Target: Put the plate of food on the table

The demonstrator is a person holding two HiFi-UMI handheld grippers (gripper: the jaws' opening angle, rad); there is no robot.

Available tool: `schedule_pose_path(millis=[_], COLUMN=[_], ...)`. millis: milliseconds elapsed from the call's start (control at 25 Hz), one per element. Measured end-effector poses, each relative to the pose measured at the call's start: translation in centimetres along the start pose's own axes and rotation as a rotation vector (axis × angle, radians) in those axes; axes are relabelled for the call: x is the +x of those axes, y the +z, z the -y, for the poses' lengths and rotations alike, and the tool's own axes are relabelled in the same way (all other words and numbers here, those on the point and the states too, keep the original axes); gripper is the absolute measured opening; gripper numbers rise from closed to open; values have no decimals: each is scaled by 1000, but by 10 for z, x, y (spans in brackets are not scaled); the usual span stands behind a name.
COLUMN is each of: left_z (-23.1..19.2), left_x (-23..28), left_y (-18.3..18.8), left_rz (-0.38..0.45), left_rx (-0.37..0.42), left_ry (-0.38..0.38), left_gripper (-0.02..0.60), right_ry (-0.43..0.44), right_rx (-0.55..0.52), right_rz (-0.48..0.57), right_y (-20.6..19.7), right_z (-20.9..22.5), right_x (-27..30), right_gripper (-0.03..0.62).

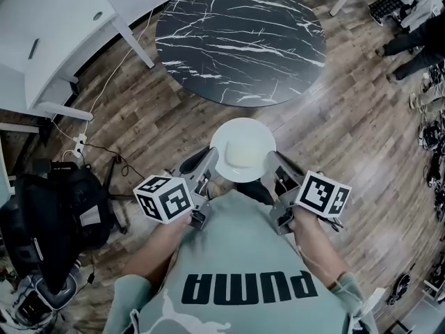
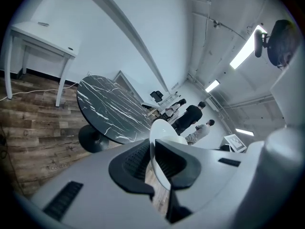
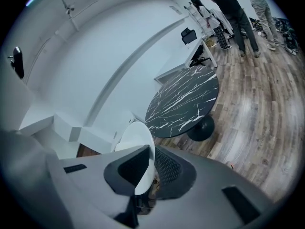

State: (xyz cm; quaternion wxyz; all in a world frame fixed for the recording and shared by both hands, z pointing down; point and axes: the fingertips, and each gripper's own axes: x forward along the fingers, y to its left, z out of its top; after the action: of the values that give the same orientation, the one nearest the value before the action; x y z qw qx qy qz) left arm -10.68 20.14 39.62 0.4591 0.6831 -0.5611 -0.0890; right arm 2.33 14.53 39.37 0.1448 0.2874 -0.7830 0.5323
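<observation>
The left tool [image 1: 206, 164] is clamped on the left rim of the white plate [image 1: 243, 145] of pale food, and the right tool [image 1: 279, 164] pinches the right rim. The plate is held above the wooden floor [image 1: 334, 131], short of the round black marble bench [image 1: 240, 37].

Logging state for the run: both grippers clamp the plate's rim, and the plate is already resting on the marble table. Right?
Not quite. The left gripper and right gripper do clamp the plate by its rim, but it is not on the table. The head view shows it held up over the floor, short of the table's near edge.
</observation>
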Motion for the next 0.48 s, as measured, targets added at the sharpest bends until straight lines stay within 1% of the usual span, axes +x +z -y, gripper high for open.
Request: schedule_pose_path(millis=[280, 480], left_z=[13, 23], left_x=[60, 94], left_y=[23, 30], left_rz=[21, 32], left_rx=[-3, 4], left_ry=[68, 102], left_gripper=[40, 40], right_ry=[49, 78], right_rx=[-7, -8], right_rz=[-41, -57], right_y=[65, 98], right_z=[30, 52], right_x=[15, 18], right_gripper=[38, 38])
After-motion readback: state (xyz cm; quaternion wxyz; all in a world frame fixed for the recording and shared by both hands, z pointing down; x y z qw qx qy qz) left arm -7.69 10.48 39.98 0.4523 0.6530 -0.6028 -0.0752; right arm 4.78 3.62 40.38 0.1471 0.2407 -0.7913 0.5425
